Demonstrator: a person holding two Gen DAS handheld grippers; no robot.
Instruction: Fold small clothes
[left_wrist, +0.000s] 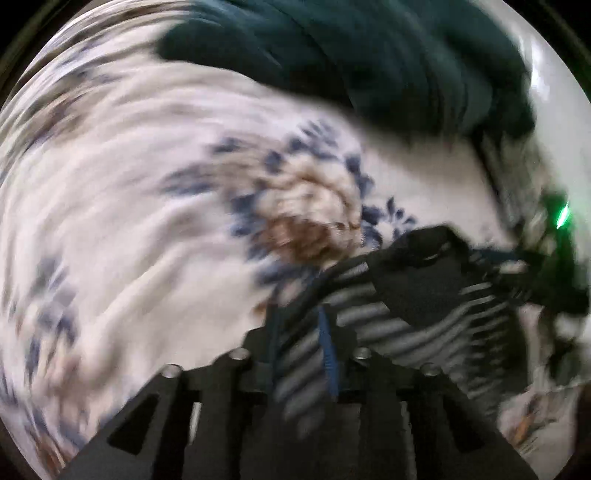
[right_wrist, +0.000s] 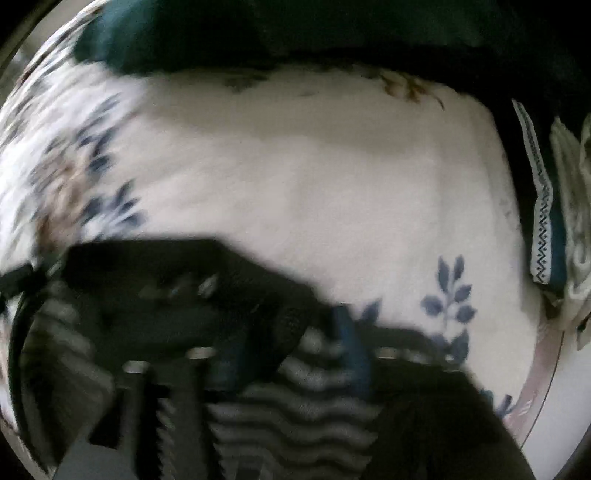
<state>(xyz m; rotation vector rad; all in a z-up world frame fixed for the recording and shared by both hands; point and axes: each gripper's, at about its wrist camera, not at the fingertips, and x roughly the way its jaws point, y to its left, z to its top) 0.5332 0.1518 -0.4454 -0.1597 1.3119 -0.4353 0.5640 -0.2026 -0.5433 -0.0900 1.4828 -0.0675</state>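
A small black-and-grey striped garment (left_wrist: 373, 310) with a solid black panel hangs between both grippers above a white bedsheet with blue flowers (left_wrist: 147, 206). My left gripper (left_wrist: 301, 332) is shut on one striped edge of it. My right gripper (right_wrist: 295, 343) is shut on another striped edge (right_wrist: 295, 406); the black panel (right_wrist: 177, 288) stretches off to the left in that view. Both views are motion-blurred. The other gripper with a green light (left_wrist: 561, 221) shows at the right of the left wrist view.
A dark teal blanket (left_wrist: 369, 62) lies along the far side of the bed, also in the right wrist view (right_wrist: 122, 40). A teal cloth with a white patterned band (right_wrist: 541, 206) and a pale cloth (right_wrist: 576, 206) lie at the right.
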